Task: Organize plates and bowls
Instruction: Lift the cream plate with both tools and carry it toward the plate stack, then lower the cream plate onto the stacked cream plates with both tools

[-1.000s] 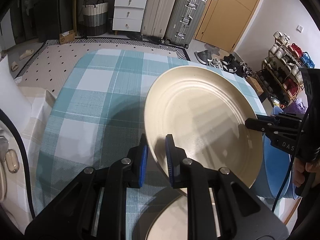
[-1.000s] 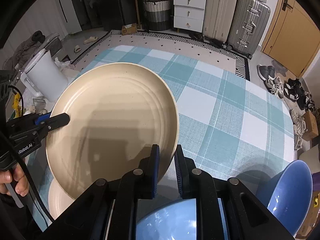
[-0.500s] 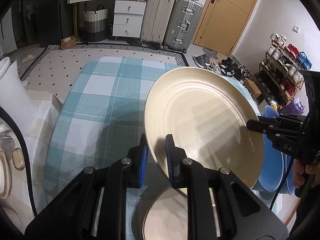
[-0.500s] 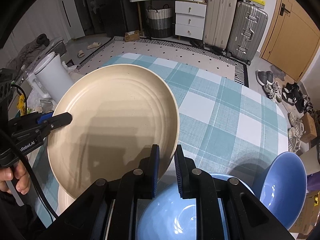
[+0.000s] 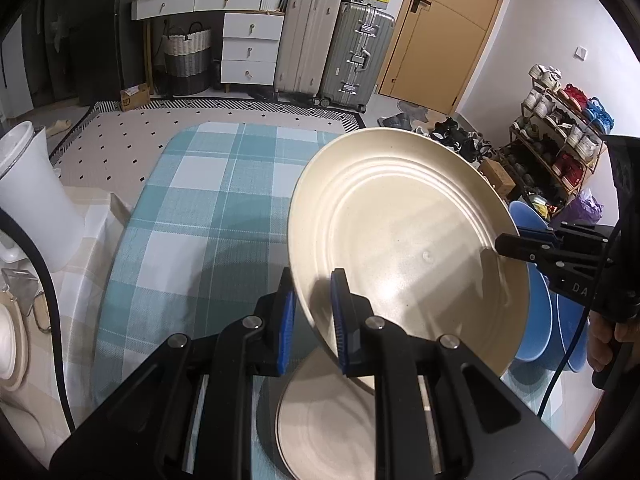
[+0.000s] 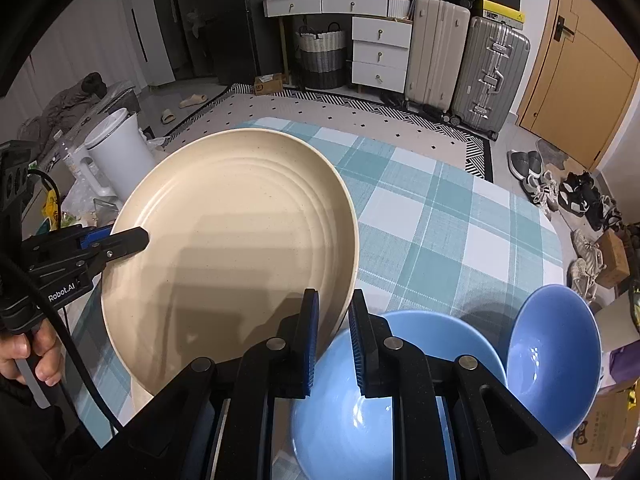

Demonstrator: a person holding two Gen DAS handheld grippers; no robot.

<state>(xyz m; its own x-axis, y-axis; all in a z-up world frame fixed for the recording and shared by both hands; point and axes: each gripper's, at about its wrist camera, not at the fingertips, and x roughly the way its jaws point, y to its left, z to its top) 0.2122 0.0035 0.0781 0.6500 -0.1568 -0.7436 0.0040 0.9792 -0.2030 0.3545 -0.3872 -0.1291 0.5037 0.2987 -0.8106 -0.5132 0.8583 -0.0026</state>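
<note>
A large cream plate (image 5: 404, 236) (image 6: 236, 256) hangs tilted above the checked table, held from both sides. My left gripper (image 5: 314, 292) is shut on its near rim in the left wrist view. My right gripper (image 6: 334, 312) is shut on the opposite rim and shows as a black clamp at the right edge of the left wrist view. Under the lifted plate a second cream plate (image 5: 332, 412) lies flat on the table. Two blue bowls (image 6: 404, 380) (image 6: 556, 356) stand at the near right of the table.
The table (image 5: 208, 216) wears a teal and white checked cloth. A white bin (image 5: 32, 200) stands off its left side. Suitcases (image 5: 332, 48), a white drawer unit (image 5: 248, 48) and a shoe rack (image 5: 560, 140) line the room beyond. A hand (image 6: 32, 352) grips the left tool.
Both grippers have risen and drawn back with the cream plate between them. More of the plate beneath, the blue bowls and the room has come into view.
</note>
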